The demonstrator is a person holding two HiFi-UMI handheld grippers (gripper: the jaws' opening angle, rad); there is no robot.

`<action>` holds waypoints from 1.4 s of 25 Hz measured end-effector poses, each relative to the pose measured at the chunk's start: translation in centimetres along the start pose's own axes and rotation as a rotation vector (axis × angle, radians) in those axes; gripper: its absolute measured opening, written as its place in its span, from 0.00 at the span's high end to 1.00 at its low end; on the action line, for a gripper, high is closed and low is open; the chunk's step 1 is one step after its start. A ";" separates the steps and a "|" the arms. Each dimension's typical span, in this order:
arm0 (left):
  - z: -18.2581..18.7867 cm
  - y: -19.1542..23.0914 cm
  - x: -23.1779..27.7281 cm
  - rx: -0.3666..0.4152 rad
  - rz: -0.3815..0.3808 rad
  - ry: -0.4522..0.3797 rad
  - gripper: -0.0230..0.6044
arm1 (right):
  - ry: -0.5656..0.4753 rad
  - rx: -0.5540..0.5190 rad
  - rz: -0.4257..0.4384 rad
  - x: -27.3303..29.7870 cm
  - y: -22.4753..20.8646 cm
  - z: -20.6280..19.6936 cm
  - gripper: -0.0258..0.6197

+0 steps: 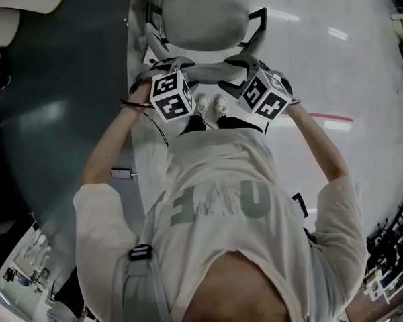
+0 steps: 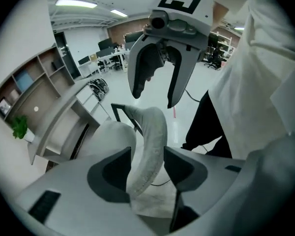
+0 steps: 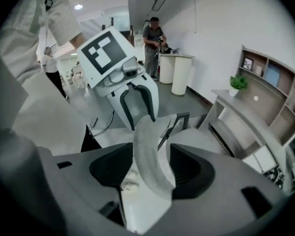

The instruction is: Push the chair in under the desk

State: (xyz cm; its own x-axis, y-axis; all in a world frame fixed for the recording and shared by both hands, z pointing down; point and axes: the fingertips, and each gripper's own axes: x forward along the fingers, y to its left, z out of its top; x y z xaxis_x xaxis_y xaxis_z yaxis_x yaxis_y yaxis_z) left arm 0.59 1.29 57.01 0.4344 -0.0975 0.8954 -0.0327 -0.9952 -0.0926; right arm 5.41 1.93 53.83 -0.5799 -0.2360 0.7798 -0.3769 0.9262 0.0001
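The grey office chair's seat (image 1: 203, 17) is at the top of the head view, and its backrest rim (image 1: 208, 71) faces me. My left gripper (image 1: 166, 67) and right gripper (image 1: 248, 66) both straddle that rim from above. In the left gripper view the padded backrest (image 2: 152, 132) runs up between the left gripper's (image 2: 147, 168) open jaws. The right gripper (image 2: 155, 96) hangs further along it. In the right gripper view the backrest (image 3: 146, 146) passes between the right gripper's (image 3: 150, 168) spread pads, with gaps on both sides. The desk (image 1: 60, 99) lies left of the chair.
A curved counter with open shelves (image 2: 49, 127) stands beside the chair, with a small plant (image 3: 237, 84) on it. A person (image 3: 152, 36) stands at white pedestals far back. My shoes (image 1: 211, 104) are just behind the chair. A red floor line (image 1: 332, 118) runs at right.
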 end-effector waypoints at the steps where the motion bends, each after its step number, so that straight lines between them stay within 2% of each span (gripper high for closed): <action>1: -0.1 -0.4 0.6 0.020 -0.016 0.019 0.65 | 0.038 -0.023 0.020 0.8 0.5 -0.9 0.61; 4: -0.4 -1.3 2.2 0.077 -0.058 0.066 0.65 | 0.138 -0.085 0.063 2.9 1.6 -3.3 0.61; 7: -1.1 -1.9 3.8 0.118 -0.089 0.125 0.65 | 0.210 -0.163 0.065 4.8 2.2 -5.1 0.61; 11: -2.1 -1.9 5.5 0.173 -0.078 0.203 0.65 | 0.285 -0.292 0.074 6.9 2.5 -7.1 0.61; 14: -2.4 -1.9 6.5 0.178 -0.078 0.223 0.65 | 0.330 -0.357 0.070 8.0 2.1 -7.9 0.61; 17: -2.4 -1.8 7.0 0.198 -0.063 0.227 0.70 | 0.345 -0.340 0.074 8.7 1.8 -8.0 0.62; 23: -2.3 -2.0 7.3 0.195 -0.061 0.223 0.76 | 0.364 -0.354 0.072 9.1 2.0 -8.5 0.77; 28: -2.0 -1.6 7.6 0.197 -0.041 0.195 0.77 | 0.345 -0.337 0.062 9.0 1.6 -8.5 0.80; 31: -2.3 -1.3 7.7 0.195 -0.060 0.198 0.77 | 0.348 -0.330 0.068 9.3 1.3 -8.3 0.81; 35: -2.7 -0.3 7.9 0.183 -0.036 0.201 0.77 | 0.331 -0.334 0.027 9.5 0.5 -7.6 0.82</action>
State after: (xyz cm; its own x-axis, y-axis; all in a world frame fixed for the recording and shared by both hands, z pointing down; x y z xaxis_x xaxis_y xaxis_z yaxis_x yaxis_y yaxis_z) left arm 1.59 0.78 65.24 0.2444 -0.0805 0.9663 0.1512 -0.9812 -0.1200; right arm 5.24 2.36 66.01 -0.3040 -0.1547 0.9400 -0.0801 0.9874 0.1366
